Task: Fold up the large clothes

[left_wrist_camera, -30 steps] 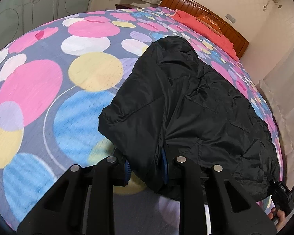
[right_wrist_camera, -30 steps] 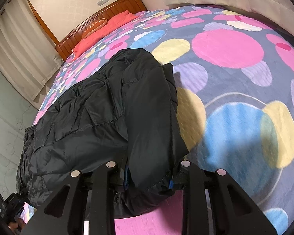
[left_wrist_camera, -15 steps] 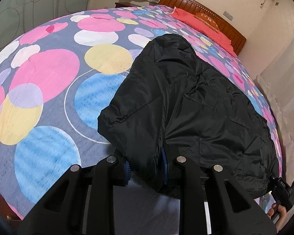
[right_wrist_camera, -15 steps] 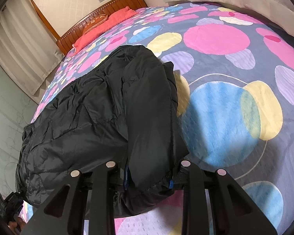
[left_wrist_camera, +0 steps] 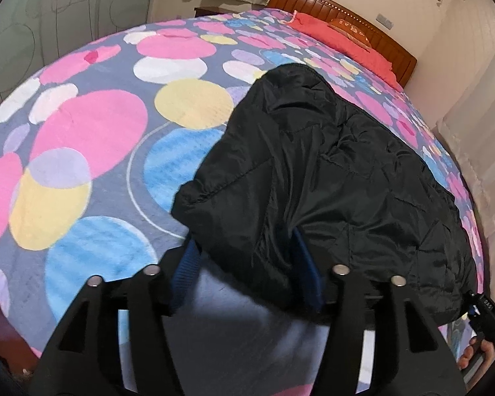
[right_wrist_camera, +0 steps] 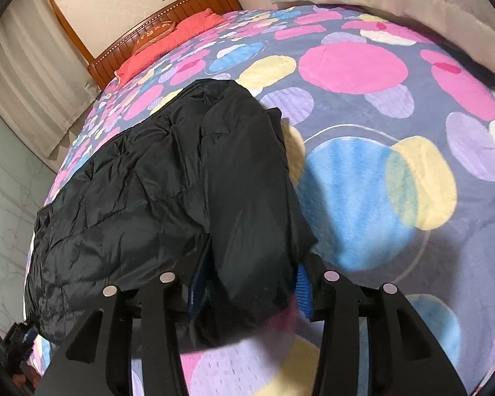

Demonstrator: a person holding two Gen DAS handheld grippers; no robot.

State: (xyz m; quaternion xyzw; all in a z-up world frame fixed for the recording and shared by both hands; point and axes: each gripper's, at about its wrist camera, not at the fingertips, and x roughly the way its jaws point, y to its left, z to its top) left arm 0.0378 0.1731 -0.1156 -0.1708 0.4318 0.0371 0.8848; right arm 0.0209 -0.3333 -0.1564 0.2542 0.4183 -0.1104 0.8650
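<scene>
A black quilted jacket [left_wrist_camera: 330, 178] lies on a bed with both sleeves folded in over its body; it also shows in the right wrist view [right_wrist_camera: 168, 191]. My left gripper [left_wrist_camera: 247, 274] has its jaws spread wide, with the jacket's near hem draped loosely between the blue pads. My right gripper [right_wrist_camera: 247, 283] is likewise spread, with the other hem corner lying between its pads. The right gripper's tip shows at the lower right edge of the left wrist view [left_wrist_camera: 485, 313].
The bed is covered by a grey blanket [left_wrist_camera: 92, 138] with pink, blue and yellow circles. A red pillow [left_wrist_camera: 343, 39] and wooden headboard [left_wrist_camera: 356, 19] are at the far end. Curtains [right_wrist_camera: 26, 76] hang beside the bed.
Both grippers have opened their jaws, releasing the pinched hem of the jacket. The jacket has come to rest on the bed.
</scene>
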